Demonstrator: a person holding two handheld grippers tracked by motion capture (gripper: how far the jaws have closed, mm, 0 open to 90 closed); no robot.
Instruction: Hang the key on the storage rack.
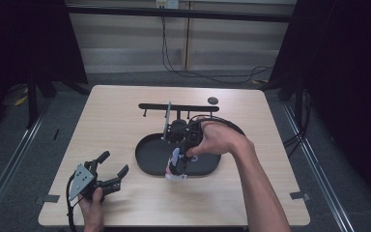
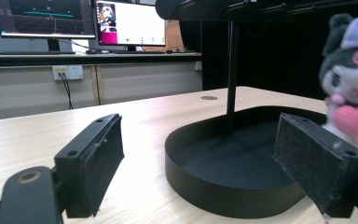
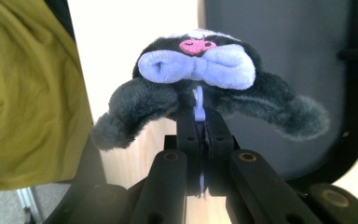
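Note:
A black, white and purple plush toy (image 1: 176,169) hangs over the front rim of the black oval tray (image 1: 147,162). My right gripper (image 1: 181,155) is shut on the toy's small purple loop (image 3: 198,103), just behind its lilac bow. In the right gripper view the toy (image 3: 196,65) dangles below the jaws, ears spread to both sides. My left gripper (image 1: 115,163) rests on the table at the lower left, open and holding nothing. In the left gripper view its wide jaws (image 2: 200,135) face the tray (image 2: 214,184), with the toy (image 2: 349,88) at the right edge.
A black stand with a thin pole (image 1: 167,121) and a crossbar (image 1: 178,106) rises from the tray's far end. A small dark disc (image 1: 213,100) lies on the table behind it. Yellow-green cloth (image 3: 23,93) fills the left of the right gripper view.

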